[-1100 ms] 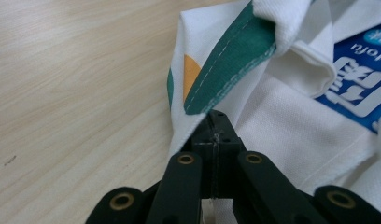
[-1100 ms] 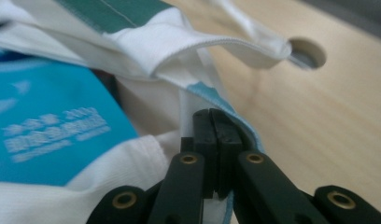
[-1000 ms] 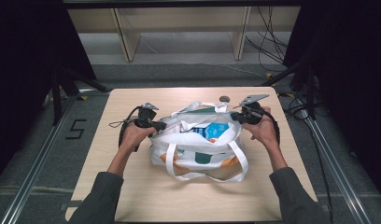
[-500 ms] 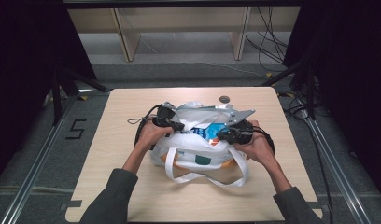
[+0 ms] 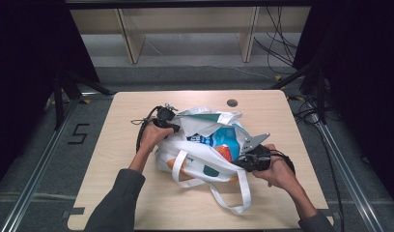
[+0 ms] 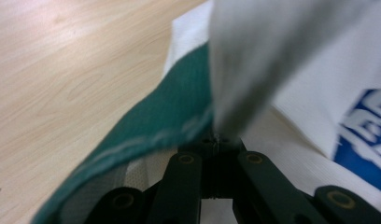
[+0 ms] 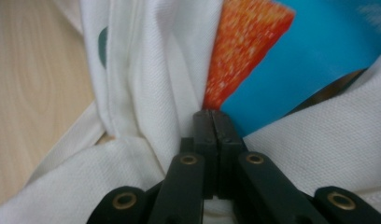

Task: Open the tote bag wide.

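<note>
left gripper point(image 5: 175, 126): black two-jaw tool in the person's left hand point(image 5: 151, 137), at the far-left rim of the white fabric tote bag point(image 5: 204, 159). In the left gripper view its jaws were pressed together on the bag's rim fabric, with a blurred white fold rising right off the tips.
left pinch detail: green-lined edge of the bag point(image 6: 151, 126) ran down-left from the jaws; white cloth with a blue print point(image 6: 366, 135) lay to the right.
right gripper point(image 5: 243, 162): black two-jaw tool with a grey three-cornered plate on top, in the person's right hand point(image 5: 277, 171), at the near-right rim of the same bag. In the right gripper view its jaws were closed, pinching white bag cloth point(image 7: 146, 93) at the tips.
right pinch detail: orange-and-blue glossy packet point(image 7: 291, 56) sat just beyond the jaw tips, inside the bag.
bag: lay near the middle of the light wooden table point(image 5: 137, 208), mouth open between the two grippers, blue packet visible inside from the high view.
straps: white webbing handles point(image 5: 241, 195) looped loose over the near side of the bag onto the table.
table extras: small round dark grommet point(image 5: 232, 103) near the far edge, well apart from the bag.
surroundings: white numeral 5 marking point(image 5: 78, 134) on the grey floor left of the table.
</note>
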`<state>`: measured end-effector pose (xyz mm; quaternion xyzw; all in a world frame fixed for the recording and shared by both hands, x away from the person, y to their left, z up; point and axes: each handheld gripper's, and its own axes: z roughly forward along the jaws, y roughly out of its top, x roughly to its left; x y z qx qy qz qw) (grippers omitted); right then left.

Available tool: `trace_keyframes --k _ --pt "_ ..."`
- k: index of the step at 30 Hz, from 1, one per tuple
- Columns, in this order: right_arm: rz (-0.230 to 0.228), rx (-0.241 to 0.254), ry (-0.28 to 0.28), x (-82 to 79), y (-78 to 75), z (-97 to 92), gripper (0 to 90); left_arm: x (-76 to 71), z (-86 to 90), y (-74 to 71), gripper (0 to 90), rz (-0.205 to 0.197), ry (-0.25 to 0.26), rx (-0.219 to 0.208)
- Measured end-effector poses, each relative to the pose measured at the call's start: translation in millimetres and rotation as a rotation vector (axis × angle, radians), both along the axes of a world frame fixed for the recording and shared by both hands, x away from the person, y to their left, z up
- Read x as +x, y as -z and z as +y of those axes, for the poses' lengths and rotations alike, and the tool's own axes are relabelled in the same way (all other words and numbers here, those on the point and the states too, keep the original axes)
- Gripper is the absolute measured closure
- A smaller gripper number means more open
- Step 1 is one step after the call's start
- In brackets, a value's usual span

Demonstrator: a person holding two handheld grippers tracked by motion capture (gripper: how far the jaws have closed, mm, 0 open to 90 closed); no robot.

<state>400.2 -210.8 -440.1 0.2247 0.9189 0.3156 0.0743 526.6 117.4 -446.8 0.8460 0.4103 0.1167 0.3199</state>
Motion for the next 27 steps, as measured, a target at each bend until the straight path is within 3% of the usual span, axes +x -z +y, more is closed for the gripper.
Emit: trace_keyframes --k 1,2,6,9,10,12,13,14,17,18,19,21,23,24,25,27 --pt "0.0 0.0 0.0 0.0 0.0 0.0 90.0 0.0 0.0 0.0 88.9 0.0 0.0 0.0" --pt "-0.053 0.031 0.014 0.7 -5.6 2.2 90.0 -7.2 0.3 -8.3 88.9 -0.018 0.023 -0.022" --pt "-0.131 0.107 0.013 2.3 -24.7 15.0 90.0 -22.7 -4.8 -23.8 88.9 -0.038 0.101 -0.076" --pt "-0.164 0.125 -0.009 6.9 -33.3 36.0 89.3 -26.0 -11.1 -27.2 89.1 -0.026 0.146 -0.111" --pt "-0.176 0.115 -0.009 9.6 -34.2 43.4 89.3 -26.8 -13.4 -27.1 89.2 -0.021 0.145 -0.13" --pt "-0.188 0.088 -0.002 14.4 -32.5 57.5 89.3 -28.7 -14.1 -29.1 89.2 -0.013 0.159 -0.128" --pt "-0.182 0.073 0.002 17.0 -30.6 62.8 89.3 -29.8 -13.5 -30.2 89.2 -0.008 0.171 -0.141" --pt "-0.174 0.067 0.007 18.9 -28.2 67.4 89.4 -31.8 -13.7 -31.5 89.1 -0.006 0.161 -0.189" --pt "-0.167 0.064 -0.001 23.5 -23.0 73.6 90.0 -34.2 -12.1 -38.6 89.0 -0.032 0.163 -0.223" --pt "-0.172 0.071 -0.014 24.2 -22.3 73.6 90.0 -31.8 -13.7 -37.8 89.0 -0.045 0.156 -0.213" --pt "-0.149 0.083 -0.004 22.4 -22.3 73.4 90.0 -26.9 -14.5 -36.7 89.0 -0.04 0.168 -0.186" --pt "-0.142 0.09 -0.018 20.1 -20.1 74.1 90.0 -21.9 -18.1 -33.9 89.3 -0.034 0.149 -0.186" --pt "-0.118 0.087 -0.038 14.8 -16.9 76.1 90.0 -2.9 -32.6 -25.6 89.3 -0.023 0.121 -0.152" --pt "-0.118 0.087 -0.038 14.8 -16.9 76.1 90.0 -2.9 -32.6 -25.6 89.4 -0.023 0.121 -0.152" --pt "-0.092 0.075 -0.077 8.5 -13.3 78.6 90.0 11.4 -40.6 -20.9 89.4 0.001 0.1 -0.149" --pt "-0.088 0.063 -0.138 0.8 -8.0 81.5 90.0 17.9 -42.9 -20.3 89.4 0.015 0.086 -0.151"
